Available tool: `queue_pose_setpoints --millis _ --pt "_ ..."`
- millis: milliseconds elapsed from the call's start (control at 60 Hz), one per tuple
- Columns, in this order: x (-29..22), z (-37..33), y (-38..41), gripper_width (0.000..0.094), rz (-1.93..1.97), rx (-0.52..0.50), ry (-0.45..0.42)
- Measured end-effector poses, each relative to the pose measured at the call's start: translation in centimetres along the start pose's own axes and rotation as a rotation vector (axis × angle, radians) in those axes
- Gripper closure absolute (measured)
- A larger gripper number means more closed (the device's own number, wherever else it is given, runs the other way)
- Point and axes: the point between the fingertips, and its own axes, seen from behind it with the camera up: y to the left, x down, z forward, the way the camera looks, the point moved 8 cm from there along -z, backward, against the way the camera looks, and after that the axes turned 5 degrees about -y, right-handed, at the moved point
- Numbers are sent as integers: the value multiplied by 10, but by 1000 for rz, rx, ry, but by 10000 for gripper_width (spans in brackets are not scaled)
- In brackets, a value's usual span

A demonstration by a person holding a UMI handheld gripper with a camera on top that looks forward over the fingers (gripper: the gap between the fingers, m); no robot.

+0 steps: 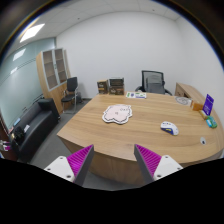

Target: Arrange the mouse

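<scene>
A white computer mouse (pixel 170 127) lies on the large wooden table (pixel 130 130), toward its right side. A white mouse mat with a printed pattern (pixel 117 113) lies near the table's middle, to the left of the mouse. My gripper (pixel 113 160) is held high and well back from the table's near edge. Its two fingers (pixel 80 158) with purple pads are spread wide apart with nothing between them. The mouse is far beyond the right finger.
Office chairs (pixel 152 82) stand at the table's far side. A black sofa (pixel 32 125) is at the left, a wooden cabinet (pixel 55 72) behind it. A purple item (pixel 208 104) and small objects sit at the table's right end.
</scene>
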Motion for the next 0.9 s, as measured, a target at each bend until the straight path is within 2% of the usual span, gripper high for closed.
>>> queue_pose_setpoints --millis 133,167,333,583,767,900 --pt "3 5 -54 100 -30 140 -2" --pt "7 15 -88 100 -33 166 0" --pt "13 52 -192 95 -17 251 2" --pt "16 149 -304 103 40 220 -32" --pt "18 198 -328 104 18 119 -18" --pt "21 214 -340 103 -18 98 -6"
